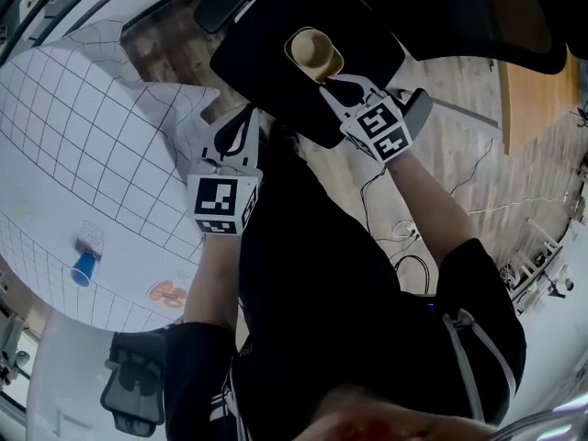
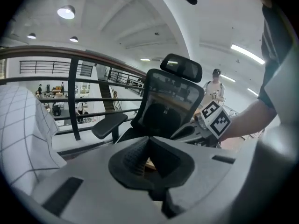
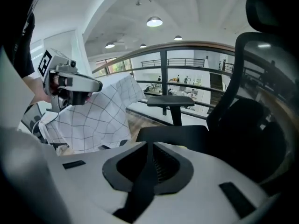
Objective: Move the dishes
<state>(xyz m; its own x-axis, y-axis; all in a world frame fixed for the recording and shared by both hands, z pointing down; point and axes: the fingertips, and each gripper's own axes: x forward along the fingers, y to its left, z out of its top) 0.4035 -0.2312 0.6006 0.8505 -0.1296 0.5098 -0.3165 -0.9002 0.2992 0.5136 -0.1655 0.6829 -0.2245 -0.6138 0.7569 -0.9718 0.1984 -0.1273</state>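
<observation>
In the head view my right gripper (image 1: 333,83) is shut on the rim of a yellow bowl (image 1: 315,53) with a beige rounded piece in it, held over the black seat of an office chair (image 1: 266,44). In the right gripper view the jaws (image 3: 150,157) are closed together, and only a yellow sliver of the bowl (image 3: 188,146) shows past them. My left gripper (image 1: 241,119) hangs lower left, beside the chair and the table's corner. In its own view the pads (image 2: 148,155) meet, with a small tan patch low between them that I cannot identify.
A round table (image 1: 73,136) under a white grid cloth lies at left, bearing a blue cup (image 1: 83,269) and an orange item (image 1: 166,291). Cables (image 1: 404,237) trail over the wooden floor. A second chair (image 1: 138,384) stands at bottom left. A railing (image 2: 70,69) runs behind.
</observation>
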